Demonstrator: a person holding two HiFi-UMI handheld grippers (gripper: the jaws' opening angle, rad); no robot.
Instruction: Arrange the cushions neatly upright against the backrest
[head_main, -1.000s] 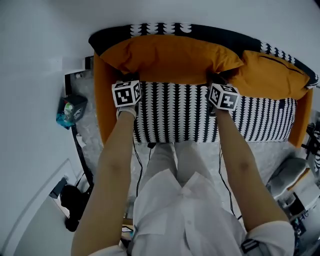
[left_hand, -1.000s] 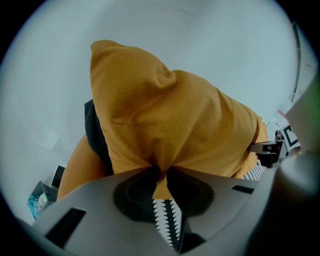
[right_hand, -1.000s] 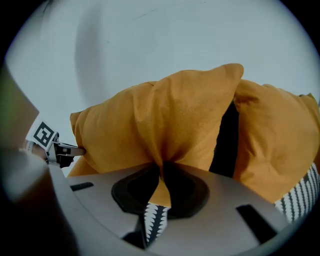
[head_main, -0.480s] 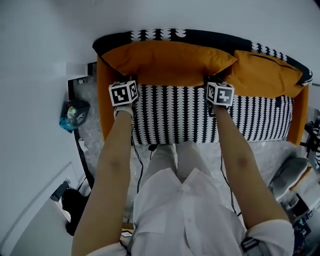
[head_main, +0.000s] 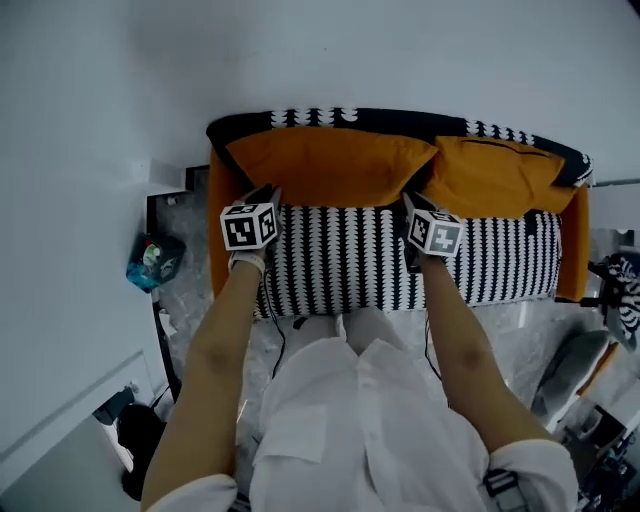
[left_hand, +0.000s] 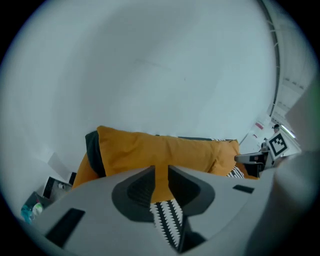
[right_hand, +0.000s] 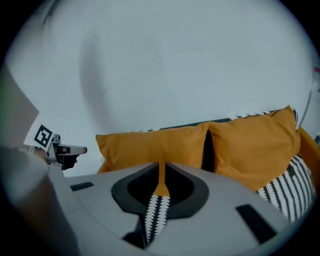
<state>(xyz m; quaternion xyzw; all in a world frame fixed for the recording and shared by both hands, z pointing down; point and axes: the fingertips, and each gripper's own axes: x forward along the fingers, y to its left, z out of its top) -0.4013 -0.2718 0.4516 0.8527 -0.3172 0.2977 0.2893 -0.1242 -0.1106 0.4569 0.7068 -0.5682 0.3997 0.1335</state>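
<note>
Two orange cushions stand upright against the sofa's black-and-white backrest (head_main: 340, 120): a wide one (head_main: 330, 165) on the left and a smaller one (head_main: 495, 175) to its right. My left gripper (head_main: 268, 193) hovers by the wide cushion's lower left corner, my right gripper (head_main: 412, 202) by its lower right corner, both apart from it. The left gripper view shows its jaws (left_hand: 161, 172) with a narrow gap and the wide cushion (left_hand: 165, 150) beyond. In the right gripper view the jaws (right_hand: 160, 169) leave a slit before both cushions (right_hand: 150, 145) (right_hand: 255, 145). Both pairs have just been closing on nothing.
The patterned seat (head_main: 350, 250) lies below the grippers, between orange armrests (head_main: 215, 220). A white wall rises behind the sofa. A bag (head_main: 155, 262) and cables lie on the floor at left; a grey chair (head_main: 575, 370) stands at right.
Both grippers have lifted off the wide cushion's lower edge and drawn back from it. The cushion stays leaning on the backrest. The sofa looks smaller and farther in the head view.
</note>
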